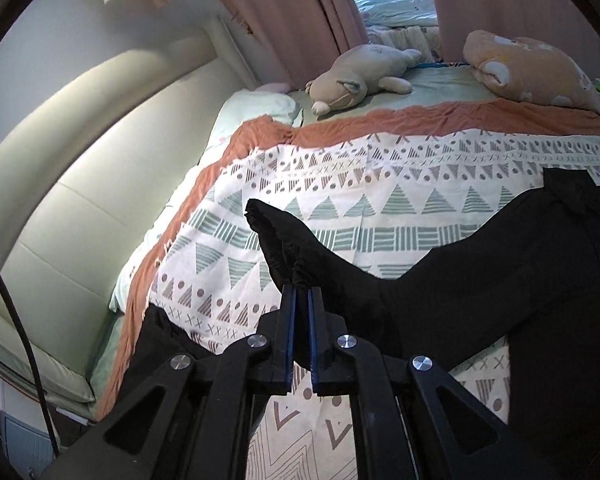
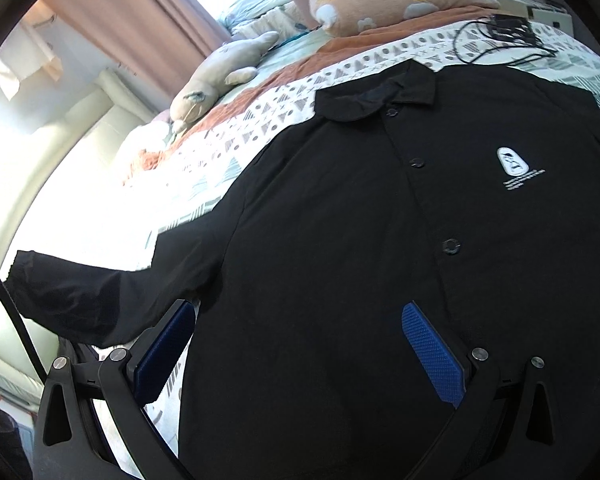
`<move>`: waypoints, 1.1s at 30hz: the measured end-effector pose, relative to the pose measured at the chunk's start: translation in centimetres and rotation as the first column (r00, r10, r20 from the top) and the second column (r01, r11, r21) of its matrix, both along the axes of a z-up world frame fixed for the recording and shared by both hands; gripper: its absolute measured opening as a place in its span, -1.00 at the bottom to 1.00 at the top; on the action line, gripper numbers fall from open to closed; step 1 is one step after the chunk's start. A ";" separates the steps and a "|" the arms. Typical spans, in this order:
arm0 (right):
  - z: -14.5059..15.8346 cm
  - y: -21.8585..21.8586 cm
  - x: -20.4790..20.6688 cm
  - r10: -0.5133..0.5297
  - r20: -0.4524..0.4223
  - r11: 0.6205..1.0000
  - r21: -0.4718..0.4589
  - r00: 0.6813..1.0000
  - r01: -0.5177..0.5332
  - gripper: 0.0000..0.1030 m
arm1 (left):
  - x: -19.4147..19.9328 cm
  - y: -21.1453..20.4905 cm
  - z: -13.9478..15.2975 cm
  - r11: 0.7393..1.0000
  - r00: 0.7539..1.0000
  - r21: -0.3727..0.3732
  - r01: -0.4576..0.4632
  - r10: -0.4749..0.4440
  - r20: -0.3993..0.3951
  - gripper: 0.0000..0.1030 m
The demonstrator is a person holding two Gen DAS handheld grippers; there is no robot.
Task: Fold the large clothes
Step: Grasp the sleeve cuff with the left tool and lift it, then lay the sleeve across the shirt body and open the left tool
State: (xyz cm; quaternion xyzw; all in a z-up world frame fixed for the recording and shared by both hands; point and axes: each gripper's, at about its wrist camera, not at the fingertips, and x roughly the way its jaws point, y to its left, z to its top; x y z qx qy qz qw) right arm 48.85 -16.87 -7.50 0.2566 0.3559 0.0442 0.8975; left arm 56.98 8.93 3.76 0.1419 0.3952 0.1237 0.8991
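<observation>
Left wrist view: left gripper [image 1: 302, 294] pinches the shirt's [image 2: 340, 208] cuff [image 1: 276, 240] by thin fabric, so it may slip; right gripper [image 2: 296, 344] hovers wide, empty, over the shirt spread on the bed [image 1: 380, 184].

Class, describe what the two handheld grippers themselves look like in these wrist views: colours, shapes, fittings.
Both have black frames with angular linkage arms and triangular cut-outs, joined by round silver bolts. The fingers carry blue pads, textured with a fine grid. A black cable trails beside the left gripper.
</observation>
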 end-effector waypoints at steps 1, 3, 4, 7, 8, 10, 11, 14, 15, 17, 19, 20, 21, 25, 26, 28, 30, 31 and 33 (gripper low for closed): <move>0.0 -0.5 -0.1 -0.009 0.001 1.000 0.011 1.000 0.009 1.00 | -0.1 -1.1 1.1 1.000 1.000 0.005 0.019 -0.019 0.014 -0.85; 0.1 -1.6 -0.5 -0.027 0.003 0.999 0.038 1.000 0.027 1.00 | -0.2 -3.3 3.2 0.998 0.998 0.018 0.055 -0.056 0.040 -0.85; 0.2 -2.2 -0.7 -0.037 0.006 0.998 0.054 0.999 0.037 1.00 | -0.3 -4.7 4.2 0.997 0.996 0.037 0.074 -0.076 0.057 -0.85; 0.5 -3.4 -1.2 -0.060 0.019 0.995 0.082 0.998 0.058 1.00 | -0.5 -8.5 7.0 0.990 0.986 0.063 0.129 -0.135 0.095 -0.86; 0.6 -3.8 -1.4 -0.065 0.024 0.994 0.087 0.998 0.062 1.00 | -0.5 -9.6 7.7 0.987 0.983 0.068 0.146 -0.152 0.106 -0.86; 0.8 -4.4 -1.9 -0.073 0.033 0.993 0.098 0.997 0.070 1.00 | -0.5 -12.3 9.3 0.980 0.973 0.083 0.181 -0.191 0.130 -0.86; 0.9 -4.8 -2.1 -0.077 0.037 0.992 0.103 0.996 0.073 1.00 | -0.5 -13.5 10.0 0.976 0.968 0.087 0.198 -0.209 0.139 -0.86; 1.0 -5.6 -2.6 -0.085 0.046 0.990 0.118 0.995 0.079 1.00 | -0.5 -17.7 11.6 0.962 0.950 0.109 0.252 -0.267 0.161 -0.86; 1.1 -6.1 -2.8 -0.088 0.050 0.989 0.122 0.995 0.082 1.00 | -0.5 -19.1 12.0 0.956 0.943 0.116 0.270 -0.287 0.167 -0.86; 1.3 -7.1 -3.3 -0.092 0.059 0.988 0.126 0.994 0.084 1.00 | -0.6 -21.9 12.5 0.944 0.930 0.133 0.302 -0.322 0.178 -0.86; 1.4 -8.0 -3.7 -0.100 0.064 0.988 0.126 0.993 0.092 1.00 | -0.7 -24.8 12.8 0.929 0.913 0.142 0.341 -0.363 0.185 -0.86; 1.4 -8.5 -3.8 -0.107 0.064 0.987 0.125 0.992 0.098 1.00 | -0.8 -26.0 13.0 0.923 0.906 0.149 0.355 -0.379 0.190 -0.87; 1.4 -9.3 -4.0 -0.117 0.065 0.986 0.126 0.991 0.109 1.00 | -0.8 -27.4 13.1 0.916 0.897 0.154 0.372 -0.397 0.193 -0.87; 1.4 -12.3 -5.3 -0.162 0.057 0.975 0.162 0.985 0.150 1.00 | -0.1 -32.6 12.9 0.887 0.866 0.142 0.440 -0.460 0.193 -0.87; 1.3 -13.1 -5.6 -0.175 0.058 0.971 0.173 0.983 0.163 1.00 | 0.1 -33.8 12.7 0.879 0.859 0.136 0.457 -0.476 0.189 -0.87; 1.3 -14.5 -6.3 -0.203 0.058 0.963 0.190 0.977 0.189 1.00 | 0.5 -36.1 12.1 0.861 0.841 0.115 0.496 -0.509 0.181 -0.87; 1.3 -15.5 -7.0 -0.229 0.058 0.956 0.201 0.972 0.213 1.00 | 0.5 -37.6 11.7 0.846 0.826 0.084 0.527 -0.533 0.183 -0.87; 1.3 -16.0 -7.3 -0.239 0.060 0.953 0.205 0.969 0.223 1.00 | 0.6 -37.9 11.3 0.838 0.820 0.062 0.542 -0.544 0.180 -0.87; 1.3 -16.5 -7.7 -0.250 0.061 0.949 0.215 0.966 0.232 1.00 | 1.2 -38.1 10.0 0.820 0.811 -0.002 0.572 -0.565 0.155 -0.87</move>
